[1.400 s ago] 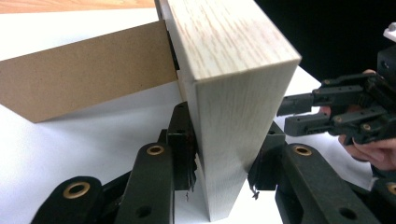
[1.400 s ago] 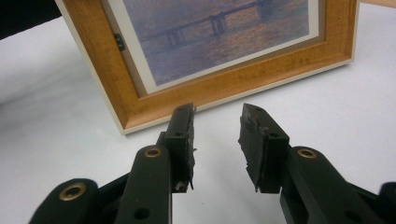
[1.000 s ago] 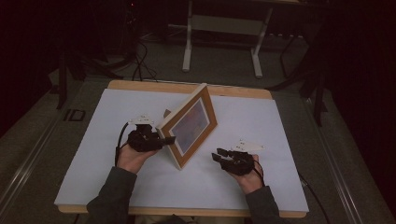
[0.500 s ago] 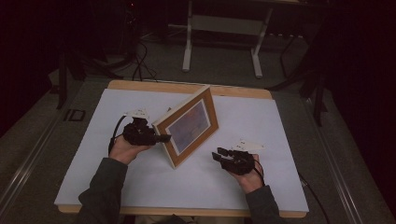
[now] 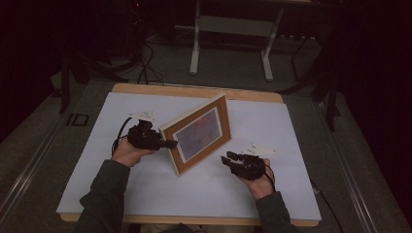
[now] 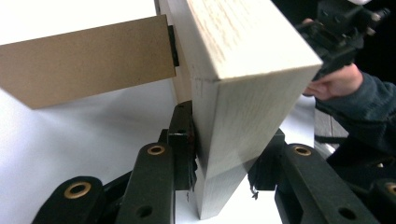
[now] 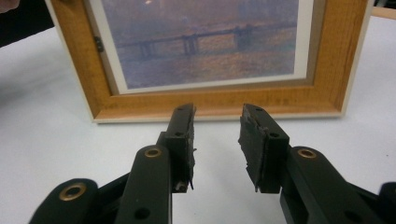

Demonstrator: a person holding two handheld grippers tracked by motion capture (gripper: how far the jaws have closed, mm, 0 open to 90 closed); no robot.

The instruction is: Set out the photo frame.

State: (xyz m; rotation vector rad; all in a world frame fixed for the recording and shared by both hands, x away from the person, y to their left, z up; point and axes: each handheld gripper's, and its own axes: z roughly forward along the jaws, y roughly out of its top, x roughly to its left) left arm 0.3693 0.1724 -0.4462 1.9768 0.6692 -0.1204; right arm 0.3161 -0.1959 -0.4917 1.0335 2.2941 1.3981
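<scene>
A wooden picture frame [image 5: 199, 133] with a dusky bridge print stands upright on the white table top [image 5: 291, 131], angled across the middle. My left gripper [image 5: 167, 144] is shut on the frame's left side rail. In the left gripper view the pale wood edge [image 6: 243, 93] sits clamped between my jaws [image 6: 229, 140], and the brown cardboard back stand [image 6: 88, 60] sticks out behind it. My right gripper [image 5: 227, 158] rests low in front of the frame's right part, open and holding nothing. In the right gripper view its jaws [image 7: 217, 121] stand apart just short of the frame's bottom rail [image 7: 219, 100].
The table's wooden rim [image 5: 194, 91] runs along the far edge. Behind it stands a white metal table base [image 5: 231, 43] on a dark floor with cables [image 5: 145, 68]. The other hand with its gripper [image 6: 341, 32] appears beyond the frame in the left gripper view.
My left gripper has swung the frame round, so its face now turns more toward the person and it looks wider. The right gripper has stayed put.
</scene>
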